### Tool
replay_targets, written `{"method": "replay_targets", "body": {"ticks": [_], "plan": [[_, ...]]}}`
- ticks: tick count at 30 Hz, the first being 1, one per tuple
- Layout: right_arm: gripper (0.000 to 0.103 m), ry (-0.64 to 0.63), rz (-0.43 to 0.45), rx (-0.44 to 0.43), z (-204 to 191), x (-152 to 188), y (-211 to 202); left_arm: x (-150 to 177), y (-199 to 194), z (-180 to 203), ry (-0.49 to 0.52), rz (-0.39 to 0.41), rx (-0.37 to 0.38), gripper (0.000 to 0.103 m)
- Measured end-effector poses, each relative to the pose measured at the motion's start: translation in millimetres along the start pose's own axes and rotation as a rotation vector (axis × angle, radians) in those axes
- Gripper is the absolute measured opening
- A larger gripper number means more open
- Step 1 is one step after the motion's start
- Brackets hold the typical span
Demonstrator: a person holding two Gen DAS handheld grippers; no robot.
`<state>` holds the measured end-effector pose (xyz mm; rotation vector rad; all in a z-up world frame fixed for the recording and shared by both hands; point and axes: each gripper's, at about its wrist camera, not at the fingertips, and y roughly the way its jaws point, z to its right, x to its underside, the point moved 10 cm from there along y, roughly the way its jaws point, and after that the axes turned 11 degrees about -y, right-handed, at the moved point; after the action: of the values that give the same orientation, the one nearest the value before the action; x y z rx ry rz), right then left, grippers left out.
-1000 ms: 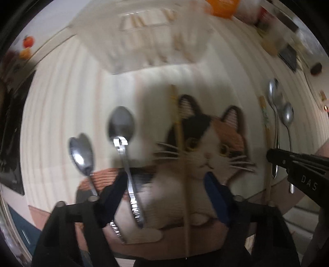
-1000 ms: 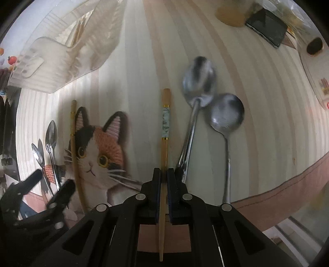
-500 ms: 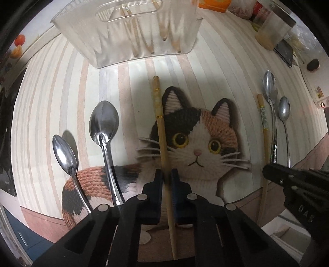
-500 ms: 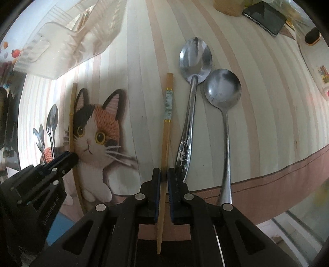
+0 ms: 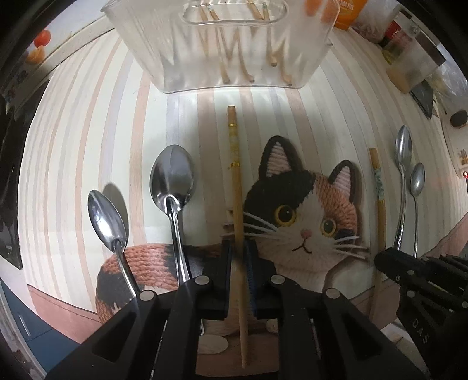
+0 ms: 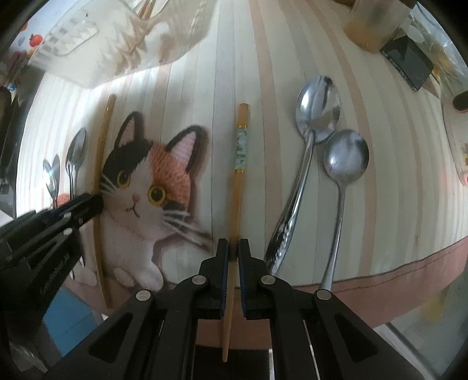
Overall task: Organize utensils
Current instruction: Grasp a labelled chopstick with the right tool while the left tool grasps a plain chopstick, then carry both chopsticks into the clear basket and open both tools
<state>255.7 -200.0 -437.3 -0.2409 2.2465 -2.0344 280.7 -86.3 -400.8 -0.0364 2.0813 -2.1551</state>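
My left gripper (image 5: 239, 248) is shut on a wooden chopstick (image 5: 235, 181) that points at the clear plastic utensil basket (image 5: 222, 43), which holds several chopsticks. My right gripper (image 6: 231, 248) is shut on a second chopstick (image 6: 239, 175) with a green patterned band. Two steel spoons (image 5: 172, 181) lie left of the left gripper. Two more spoons (image 6: 317, 111) lie right of the right gripper. Each gripper shows in the other's view, the right gripper (image 5: 380, 260) low on the right and the left gripper (image 6: 93, 201) on the left.
A striped tablecloth (image 6: 395, 175) with a cat picture (image 5: 304, 216) covers the table. A jar (image 6: 368, 26), a phone (image 6: 409, 64) and other clutter stand at the back right. The table's front edge (image 6: 380, 283) runs just below the spoons' handles.
My left gripper has closed on the chopstick and moved nearer the basket. My right gripper stays shut on its chopstick, and the view has shifted closer to the table.
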Motion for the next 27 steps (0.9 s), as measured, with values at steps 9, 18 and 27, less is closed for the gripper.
{"method": "replay_targets", "body": {"ticks": [9, 18, 27], "plan": [[0.008, 0.01, 0.0, -0.011, 1.6, 9.7, -0.6, 1.3, -0.7, 2.3, 0.005, 0.002, 0.0, 0.01], [0.007, 0.018, -0.01, -0.03, 1.3, 15.5, -1.4, 1.0, -0.5, 5.4, -0.001, 0.005, 0.006, 0.009], [0.007, 0.041, 0.051, -0.039, 2.3, 9.7, -13.3, -2.6, -18.1, -19.7, -0.044, 0.061, -0.014, 0.004]]}}
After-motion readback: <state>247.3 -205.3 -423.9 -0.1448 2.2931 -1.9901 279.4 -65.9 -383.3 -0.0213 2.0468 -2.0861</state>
